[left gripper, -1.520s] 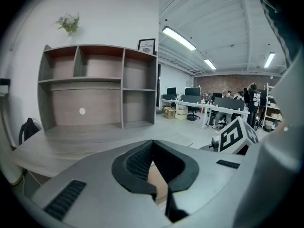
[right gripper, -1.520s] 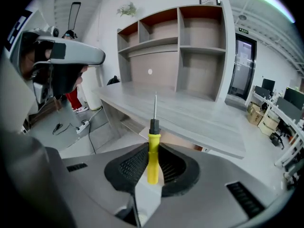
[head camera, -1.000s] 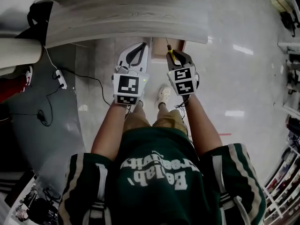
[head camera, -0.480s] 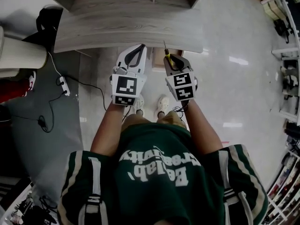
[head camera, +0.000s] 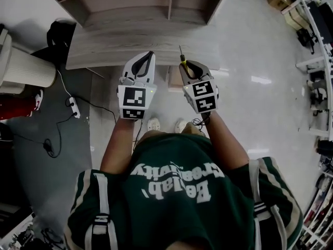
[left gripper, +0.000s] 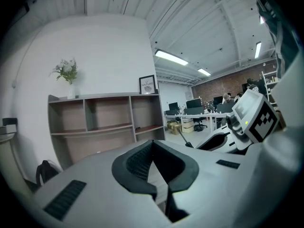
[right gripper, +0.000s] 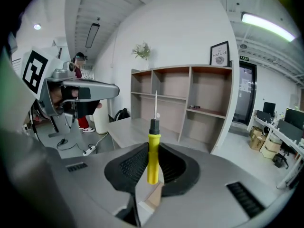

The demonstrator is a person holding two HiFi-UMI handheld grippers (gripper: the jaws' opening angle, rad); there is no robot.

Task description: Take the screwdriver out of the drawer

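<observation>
One risk: screwdriver (right gripper: 152, 160), pinched by yellow handle in right gripper (head camera: 188, 65), pivots loose, clips desk (head camera: 104, 51) front edge; left gripper (left gripper: 152, 144) closed, empty.

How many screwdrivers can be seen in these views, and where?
1. The yellow-handled screwdriver is clamped between the jaws of the right gripper, shaft pointing away from the person. The left gripper holds none; others may be hidden under the desk.
</observation>
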